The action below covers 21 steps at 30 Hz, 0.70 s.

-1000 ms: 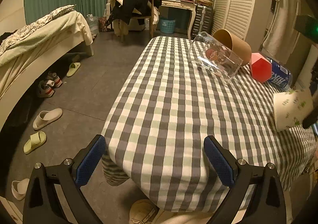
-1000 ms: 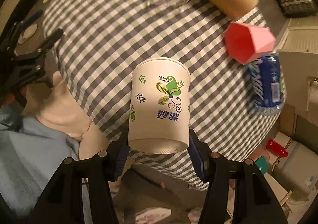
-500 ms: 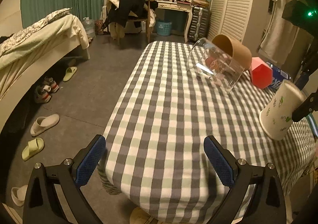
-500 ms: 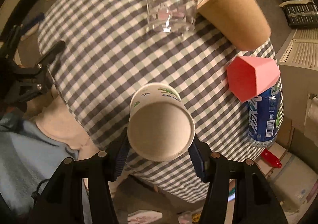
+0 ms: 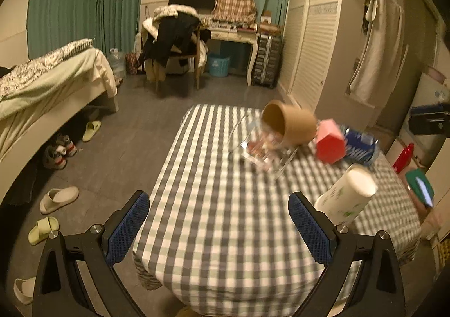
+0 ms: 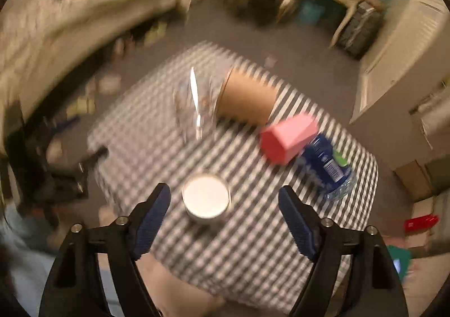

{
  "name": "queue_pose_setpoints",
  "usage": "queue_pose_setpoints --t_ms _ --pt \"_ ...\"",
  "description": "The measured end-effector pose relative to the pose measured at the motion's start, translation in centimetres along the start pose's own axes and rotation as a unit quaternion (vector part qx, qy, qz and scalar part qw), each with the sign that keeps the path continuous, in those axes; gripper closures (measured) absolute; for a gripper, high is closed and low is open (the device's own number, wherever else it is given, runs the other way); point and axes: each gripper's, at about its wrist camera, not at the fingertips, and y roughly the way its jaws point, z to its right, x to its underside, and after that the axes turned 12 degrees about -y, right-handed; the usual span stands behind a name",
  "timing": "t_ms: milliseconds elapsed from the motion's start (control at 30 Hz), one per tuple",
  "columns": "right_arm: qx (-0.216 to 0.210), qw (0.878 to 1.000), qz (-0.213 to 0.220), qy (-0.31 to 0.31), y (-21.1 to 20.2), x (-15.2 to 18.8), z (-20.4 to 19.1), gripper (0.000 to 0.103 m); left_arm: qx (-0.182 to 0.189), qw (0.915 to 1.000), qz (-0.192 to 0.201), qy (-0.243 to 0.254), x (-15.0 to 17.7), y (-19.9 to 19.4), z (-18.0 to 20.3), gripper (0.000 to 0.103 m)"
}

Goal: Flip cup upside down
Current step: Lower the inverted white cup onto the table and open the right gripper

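The white paper cup (image 6: 206,199) with green leaf print stands upside down on the checked tablecloth (image 6: 253,246), its flat base up. In the left wrist view the cup (image 5: 344,199) is at the right, just behind my right fingertip. My right gripper (image 6: 225,218) is open and raised above the cup, not touching it; the view is blurred. My left gripper (image 5: 219,229) is open and empty over the table's near left corner.
A clear glass (image 5: 264,148), a brown paper cup (image 5: 289,127), a pink-red cup (image 5: 329,145) and a blue bottle (image 5: 360,145) lie on their sides at the far end. A bed (image 5: 42,92) and slippers (image 5: 57,199) are left of the table.
The right gripper turned the white cup over, set it base-up on the cloth, opened and drew back upward. The left gripper rose and tilted slightly.
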Motion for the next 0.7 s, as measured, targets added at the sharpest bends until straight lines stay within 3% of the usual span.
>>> queue_pose_setpoints --t_ms 133,233,500,700 --pt "0.069 0.987 0.129 0.067 -4.9 3.6 1.1 0.020 0.005 0.9996 0.028 0.004 -1.3 -2.3 2.3 0.001" --pt "0.092 0.974 0.181 0.102 -7.4 5.8 1.9 0.017 0.006 0.9987 0.050 0.008 -2.2 -4.0 4.4 0.001" --pt "0.142 0.953 0.232 0.133 -10.0 10.8 1.4 0.014 0.024 0.9957 0.083 0.034 -2.2 -7.2 9.3 0.001" --pt "0.155 0.952 0.222 0.143 -9.4 13.5 0.1 0.013 0.037 0.9944 0.083 0.054 -0.3 -7.8 11.2 0.001"
